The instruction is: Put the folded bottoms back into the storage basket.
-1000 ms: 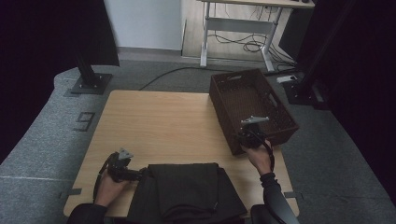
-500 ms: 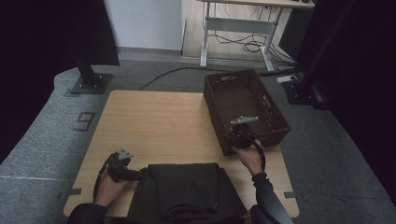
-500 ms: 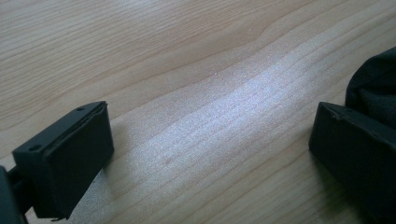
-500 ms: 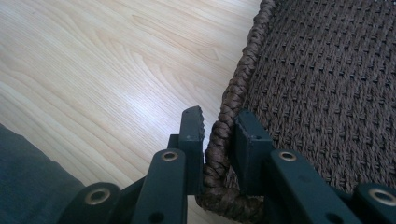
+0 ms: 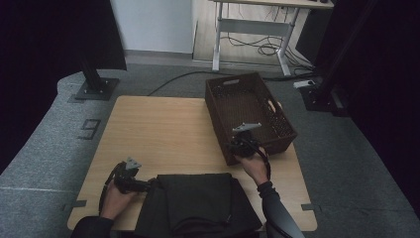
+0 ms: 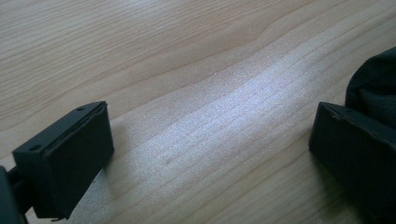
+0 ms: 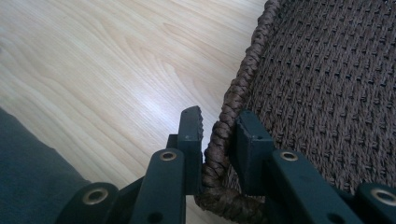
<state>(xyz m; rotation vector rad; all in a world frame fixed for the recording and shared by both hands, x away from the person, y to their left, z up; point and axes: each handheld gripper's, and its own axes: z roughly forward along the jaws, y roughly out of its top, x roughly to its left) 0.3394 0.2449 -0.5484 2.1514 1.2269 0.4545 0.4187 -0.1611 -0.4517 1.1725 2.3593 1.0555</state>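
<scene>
The woven basket (image 5: 247, 111) sits at the far right of the table (image 5: 158, 129), its right side close to the table's edge, and the right gripper (image 7: 217, 135) pinches the braided rim at the near corner, one jaw outside the wall and one inside. The grip is on a rounded, ropy braid (not a flat lip), so the jaws could slide along or off it if the person pulls hard or at an angle. Held by one corner alone, the basket may pivot about that corner instead of travelling straight, and a swing to the right could carry it partly off the table. A pull toward the person could run it into the dark folded cloth (image 5: 198, 203) lying at the near edge and ruck it up.

The left gripper (image 6: 210, 140) rests low over bare wood just beside the cloth, its jaws spread wide with nothing between them.

Count: one basket, one cloth, two grippers, one table.
</scene>
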